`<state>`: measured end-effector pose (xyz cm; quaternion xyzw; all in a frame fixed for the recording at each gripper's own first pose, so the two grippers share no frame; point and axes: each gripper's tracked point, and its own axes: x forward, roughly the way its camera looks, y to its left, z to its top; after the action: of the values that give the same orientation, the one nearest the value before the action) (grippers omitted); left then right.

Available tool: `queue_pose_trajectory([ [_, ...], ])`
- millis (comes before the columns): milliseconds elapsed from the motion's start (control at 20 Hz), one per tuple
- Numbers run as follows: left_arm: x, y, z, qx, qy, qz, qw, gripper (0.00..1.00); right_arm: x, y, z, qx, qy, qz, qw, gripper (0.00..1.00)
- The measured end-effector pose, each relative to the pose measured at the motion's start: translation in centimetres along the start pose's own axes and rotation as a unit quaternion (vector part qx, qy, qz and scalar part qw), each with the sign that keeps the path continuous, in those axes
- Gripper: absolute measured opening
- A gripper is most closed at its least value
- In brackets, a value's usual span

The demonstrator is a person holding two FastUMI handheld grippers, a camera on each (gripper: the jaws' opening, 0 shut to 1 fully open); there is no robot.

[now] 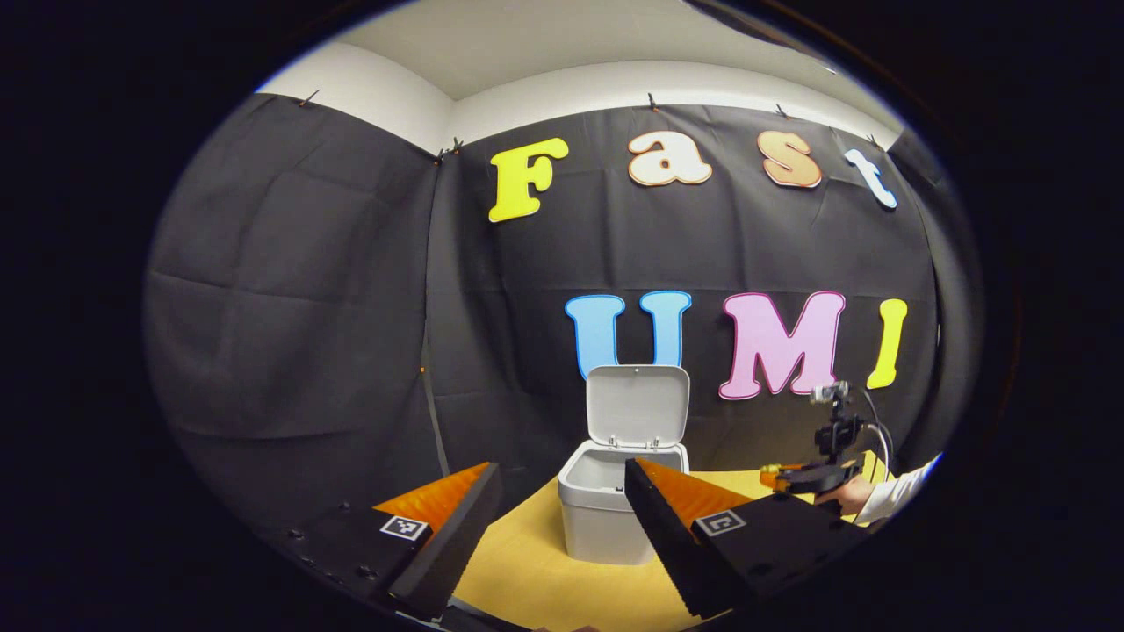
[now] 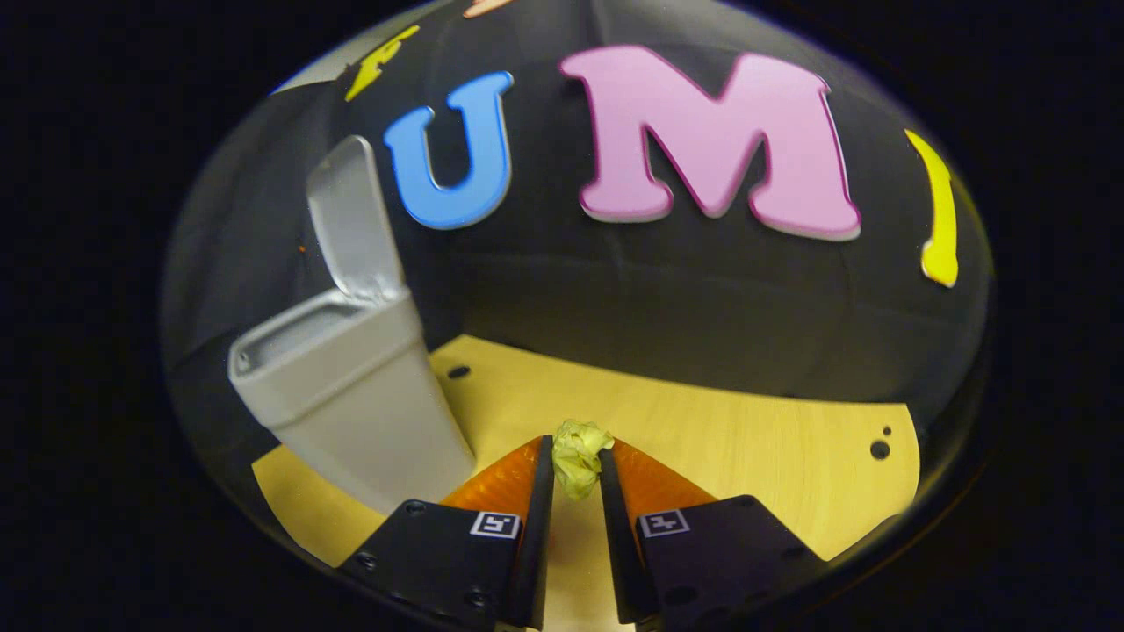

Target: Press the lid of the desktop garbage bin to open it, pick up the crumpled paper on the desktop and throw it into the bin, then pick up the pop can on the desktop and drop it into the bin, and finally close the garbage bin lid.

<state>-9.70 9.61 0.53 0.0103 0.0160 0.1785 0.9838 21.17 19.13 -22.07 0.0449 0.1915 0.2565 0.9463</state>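
Note:
The grey desktop bin (image 1: pixel 606 513) stands on the yellow table with its lid (image 1: pixel 637 405) raised upright against the wall. In the left gripper view my left gripper (image 1: pixel 562 478) is open and empty, a short way in front of the bin. To the far right of that view the other gripper (image 1: pixel 812 474) is held low by a hand in a white sleeve. In the right gripper view my right gripper (image 2: pixel 575 456) is shut on the crumpled yellow-green paper (image 2: pixel 580 456), just above the tabletop. The bin (image 2: pixel 351 395) stands to its left, lid (image 2: pixel 351 219) up.
The yellow wooden tabletop (image 2: pixel 746 456) stretches right of the bin, with small dark holes (image 2: pixel 878 449) near its right edge and one beside the bin (image 2: pixel 457 372). The black cloth wall rises close behind the bin and table.

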Motion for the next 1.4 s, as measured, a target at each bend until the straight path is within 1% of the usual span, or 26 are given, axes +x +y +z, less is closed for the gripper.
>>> queue_pose_trajectory([
  [150, -0.4, 0.3, 0.4, 0.004, -0.006, -0.001, 1.000, 0.94, -1.3, 5.4, 6.0, -0.014, -0.062, 0.064, 0.996, 0.34],
  [300, -0.9, 0.5, 0.2, -0.001, -0.007, 0.002, 1.000, 0.94, -2.4, 11.1, 10.4, -0.025, -0.112, 0.126, 0.985, 0.34],
  [400, -1.1, 0.6, -0.2, -0.001, -0.003, 0.005, 1.000, 0.95, -1.5, 14.8, 12.4, -0.042, -0.133, 0.147, 0.979, 0.34],
  [500, -1.3, 0.5, -0.5, 0.001, -0.002, 0.007, 1.000, 0.94, -0.3, 17.9, 12.4, -0.047, -0.125, 0.167, 0.977, 0.34],
  [550, -1.4, 0.4, -0.7, 0.001, -0.001, 0.008, 1.000, 0.94, 0.5, 19.2, 11.9, -0.056, -0.112, 0.169, 0.978, 0.34],
  [600, -1.4, 0.2, -0.9, 0.002, 0.001, 0.008, 1.000, 0.94, 1.3, 20.6, 11.0, -0.065, -0.102, 0.176, 0.977, 0.34],
  [700, -1.7, 0.2, -1.5, 0.001, 0.001, 0.008, 1.000, 0.95, 2.5, 21.7, 8.9, -0.085, -0.077, 0.178, 0.977, 0.34],
  [750, -1.8, 0.3, -1.6, -0.002, 0.002, 0.009, 1.000, 0.94, 2.9, 22.1, 7.8, -0.091, -0.058, 0.181, 0.978, 0.25],
  [800, -1.9, 0.2, -1.9, -0.007, 0.003, 0.008, 1.000, 0.94, 3.0, 22.4, 6.7, -0.090, -0.038, 0.185, 0.978, 0.33],
  [900, -1.7, 0.0, -2.7, -0.019, 0.010, 0.005, 1.000, 0.94, 3.1, 23.0, 6.4, -0.083, -0.033, 0.190, 0.978, 0.71],
  [1050, -1.3, -0.5, -4.0, -0.034, 0.019, -0.003, 0.999, 0.95, 2.6, 22.3, 7.6, -0.091, -0.052, 0.180, 0.978, 0.86],
  [1200, -0.1, -2.0, -5.2, -0.044, 0.021, -0.025, 0.999, 0.94, 1.4, 20.6, 8.5, -0.091, -0.061, 0.170, 0.979, 0.91],
  [1250, 0.4, -3.0, -5.7, -0.044, 0.023, -0.039, 0.998, 0.94, 0.9, 19.6, 8.9, -0.090, -0.064, 0.164, 0.980, 0.93],
  [1400, 2.2, -6.9, -7.8, -0.031, 0.023, -0.089, 0.995, 0.94, -1.0, 15.7, 10.1, -0.090, -0.072, 0.137, 0.984, 0.93],
])
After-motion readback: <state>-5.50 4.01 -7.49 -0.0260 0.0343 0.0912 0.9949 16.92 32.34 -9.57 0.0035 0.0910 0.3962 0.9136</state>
